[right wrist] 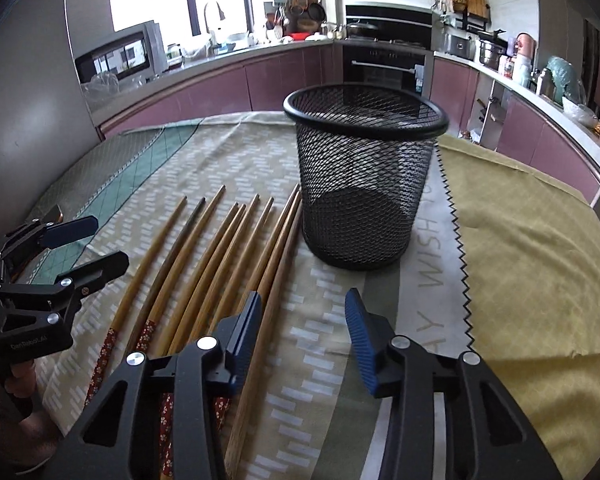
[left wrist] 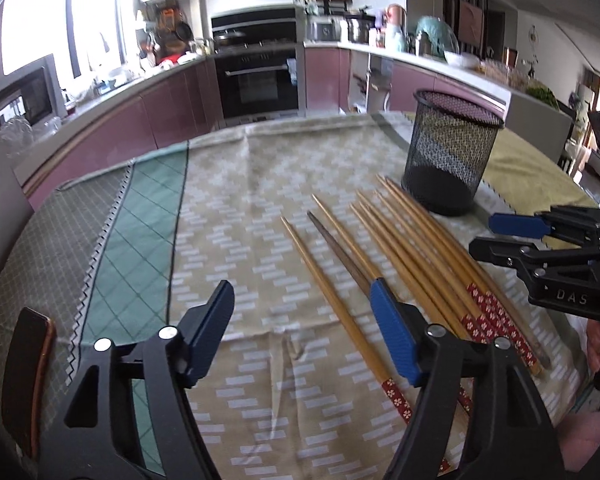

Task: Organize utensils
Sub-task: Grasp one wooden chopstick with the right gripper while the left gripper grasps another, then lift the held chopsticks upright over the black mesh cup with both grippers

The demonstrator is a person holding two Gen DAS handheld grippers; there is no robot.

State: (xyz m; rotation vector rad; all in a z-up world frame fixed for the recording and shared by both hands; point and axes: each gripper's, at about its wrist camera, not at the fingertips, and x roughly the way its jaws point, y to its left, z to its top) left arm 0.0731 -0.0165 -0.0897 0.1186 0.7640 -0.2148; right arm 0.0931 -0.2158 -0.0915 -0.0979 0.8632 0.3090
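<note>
Several chopsticks [left wrist: 400, 248] between left tool [left wrist: 304, 332], right tool [right wrist: 304, 336]

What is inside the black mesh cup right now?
Nothing shows inside the black mesh cup: its mesh wall reveals only a dark solid base. All the chopsticks lie on the tablecloth beside it.
</note>
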